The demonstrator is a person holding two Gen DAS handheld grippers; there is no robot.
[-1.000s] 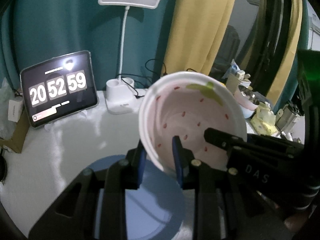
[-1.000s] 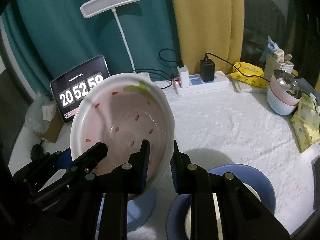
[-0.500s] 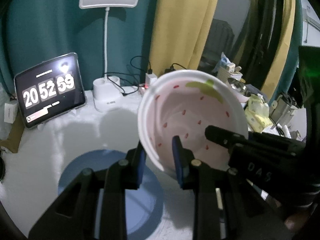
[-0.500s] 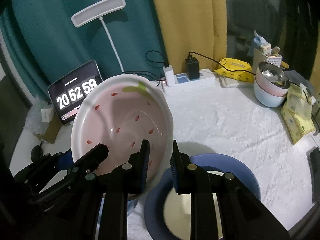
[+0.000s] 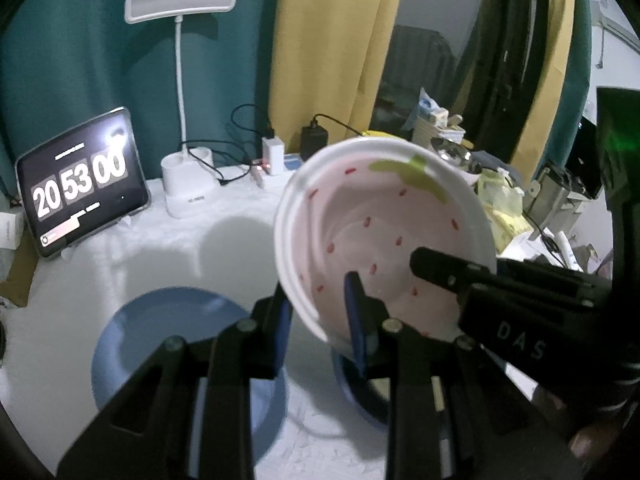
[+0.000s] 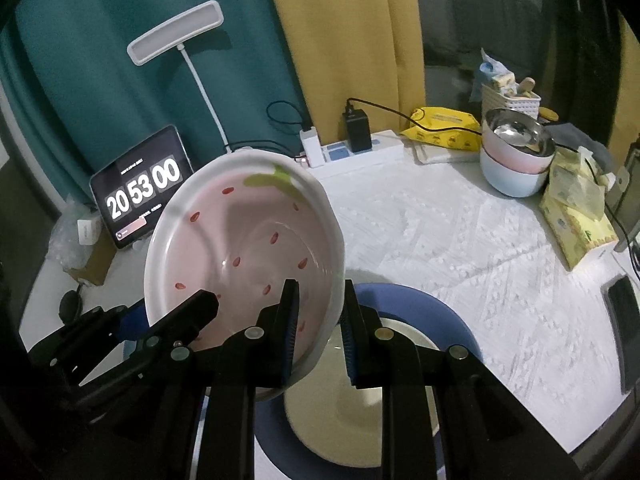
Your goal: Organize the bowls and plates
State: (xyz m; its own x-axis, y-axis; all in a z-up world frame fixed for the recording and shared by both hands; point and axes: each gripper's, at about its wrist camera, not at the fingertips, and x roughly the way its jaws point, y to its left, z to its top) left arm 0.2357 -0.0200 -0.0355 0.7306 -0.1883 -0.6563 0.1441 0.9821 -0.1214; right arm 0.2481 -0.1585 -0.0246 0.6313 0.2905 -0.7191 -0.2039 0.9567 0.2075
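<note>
A white bowl with a pink inside, red seed marks and a green leaf (image 5: 384, 232) (image 6: 240, 248) hangs tilted above the table. My left gripper (image 5: 318, 296) is shut on its near-left rim. My right gripper (image 6: 319, 286) is shut on its right rim, one pad inside and one outside. Under the bowl lies a blue plate (image 6: 440, 316) with a cream plate (image 6: 360, 420) on it. A second blue plate (image 5: 160, 340) lies bare further left on the white cloth.
Stacked pink and pale-blue bowls with a steel one on top (image 6: 516, 160) stand at the back right beside yellow packets (image 6: 576, 216). A power strip (image 6: 352, 148), a desk lamp (image 5: 180, 4) and a tablet clock (image 5: 80, 188) line the back.
Both grippers carried the bowl to the right, off the bare blue plate and over the blue plate with the cream plate. Their hold is unchanged.
</note>
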